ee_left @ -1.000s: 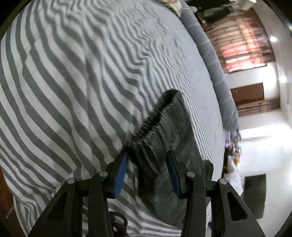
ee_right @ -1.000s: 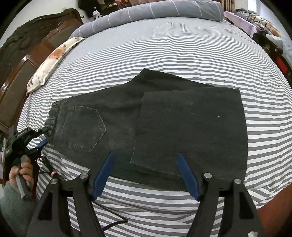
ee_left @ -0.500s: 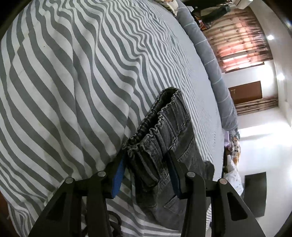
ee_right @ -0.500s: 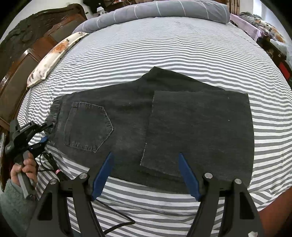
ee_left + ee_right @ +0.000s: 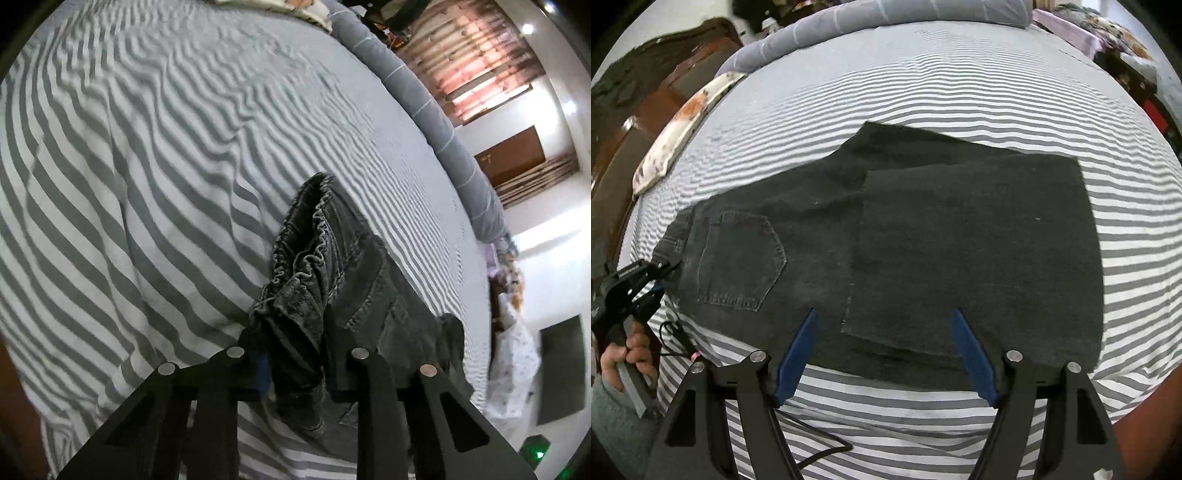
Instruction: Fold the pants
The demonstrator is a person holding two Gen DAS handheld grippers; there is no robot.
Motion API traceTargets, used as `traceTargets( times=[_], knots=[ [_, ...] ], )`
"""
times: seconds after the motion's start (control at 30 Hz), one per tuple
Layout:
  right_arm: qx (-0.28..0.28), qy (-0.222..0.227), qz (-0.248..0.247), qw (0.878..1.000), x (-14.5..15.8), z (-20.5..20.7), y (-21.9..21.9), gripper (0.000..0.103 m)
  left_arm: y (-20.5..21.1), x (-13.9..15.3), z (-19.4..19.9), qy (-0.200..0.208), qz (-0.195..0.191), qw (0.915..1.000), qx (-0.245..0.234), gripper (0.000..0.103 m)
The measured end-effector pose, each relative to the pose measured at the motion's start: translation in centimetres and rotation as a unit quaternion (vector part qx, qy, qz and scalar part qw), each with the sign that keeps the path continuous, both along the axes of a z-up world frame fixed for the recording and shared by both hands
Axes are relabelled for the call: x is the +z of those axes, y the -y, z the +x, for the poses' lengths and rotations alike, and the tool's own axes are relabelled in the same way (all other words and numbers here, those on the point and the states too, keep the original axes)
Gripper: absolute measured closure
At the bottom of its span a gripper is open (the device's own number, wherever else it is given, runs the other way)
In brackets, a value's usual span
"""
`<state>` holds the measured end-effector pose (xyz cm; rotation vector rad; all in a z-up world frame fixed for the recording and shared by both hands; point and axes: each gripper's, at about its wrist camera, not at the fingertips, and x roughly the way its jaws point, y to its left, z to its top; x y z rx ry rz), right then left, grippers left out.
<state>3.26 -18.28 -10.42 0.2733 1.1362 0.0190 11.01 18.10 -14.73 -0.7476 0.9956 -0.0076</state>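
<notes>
A wide bed point(image 5: 923, 74) in grey and white stripes fills both views, with a wooden headboard point(image 5: 635, 122) and a flat pillow point(image 5: 683, 129) on its left side in the right wrist view. Black pants point(image 5: 923, 240) lie flat across the middle of the bed. The legs are already doubled back toward the seat, so a squarer top layer covers the right half and the back pocket point(image 5: 738, 258) shows on the left.

My left gripper point(image 5: 295, 354) is at the waistband point(image 5: 303, 258), at the left end of the pants. Its jaws are closing, and the bunched elastic is wedged between them, the cloth rising off the sheet here. My right gripper point(image 5: 886, 350) hangs above the near edge of the pants, where the folded layer ends. Its jaws stand wide apart and hold nothing.

To do this step well, I judge the left grip should take both layers of the waistband, not just the top one. Then the waist end should travel over toward the far right edge with its corners square, while the right gripper pins or catches the near edge so the lower layers do not slide or wrinkle.
</notes>
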Motion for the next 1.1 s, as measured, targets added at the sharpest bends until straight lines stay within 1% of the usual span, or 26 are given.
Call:
traceTargets(
  times=[0.03,0.13,0.23,0.3,0.37,0.47,0.53,0.57,0.6,0.67,0.8,0.87,0.97,1.03,1.1],
  knots=[
    [-0.003,0.002,0.004,1.0,0.1,-0.1,0.5,0.031,0.9,1.2,-0.1,0.005,0.02,0.9998,-0.003,0.082],
    [-0.019,0.014,0.017,1.0,0.7,-0.8,2.1,0.031,2.9,3.9,-0.4,0.019,0.051,0.9984,-0.017,0.082],
    [-0.033,0.025,0.03,0.999,1.1,-1.6,3.9,0.031,5.2,6.5,-0.8,0.036,0.068,0.9964,-0.036,0.082],
    [-0.042,0.031,0.043,0.998,1.3,-2.2,5.0,0.031,6.8,8.2,-1.2,0.055,0.065,0.9947,-0.058,0.083],
    [-0.049,0.035,0.055,0.997,1.3,-2.8,6.1,0.031,9.5,10.0,-1.4,0.066,0.092,0.9901,-0.083,0.083],
    [-0.059,0.043,0.06,0.996,1.5,-3.7,7.7,0.031,13.5,12.2,-1.7,0.086,0.095,0.9839,-0.125,0.083],
    [-0.068,0.051,0.072,0.994,1.6,-4.4,9.0,0.031,17.2,13.5,-1.7,0.102,0.102,0.9755,-0.166,0.083],
    [-0.072,0.053,0.074,0.993,1.7,-4.7,9.5,0.031,18.4,13.8,-1.6,0.106,0.102,0.9727,-0.179,0.083],
    [-0.077,0.057,0.078,0.992,1.7,-5.0,10.3,0.031,20.5,14.2,-1.6,0.112,0.1,0.9682,-0.2,0.083],
    [-0.088,0.06,0.081,0.991,1.7,-5.5,11.6,0.031,23.2,14.7,-1.6,0.118,0.094,0.9618,-0.229,0.083],
    [-0.113,0.066,0.09,0.987,1.5,-6.5,14.3,0.031,29.7,15.0,-1.2,0.131,0.087,0.9453,-0.286,0.083],
    [-0.129,0.065,0.097,0.985,1.1,-7.0,15.9,0.031,32.8,14.5,-0.9,0.125,0.08,0.9393,-0.309,0.083],
    [-0.15,0.062,0.105,0.981,0.2,-7.8,18.1,0.031,37.4,12.6,-0.5,0.102,0.075,0.9304,-0.344,0.083],
    [-0.164,0.059,0.114,0.978,-0.5,-8.3,19.6,0.031,40.1,11.4,-0.6,0.089,0.089,0.9231,-0.363,0.083],
    [-0.177,0.056,0.121,0.975,-1.3,-8.8,20.9,0.031,41.9,10.3,-1.0,0.08,0.104,0.9169,-0.377,0.083]
  ],
)
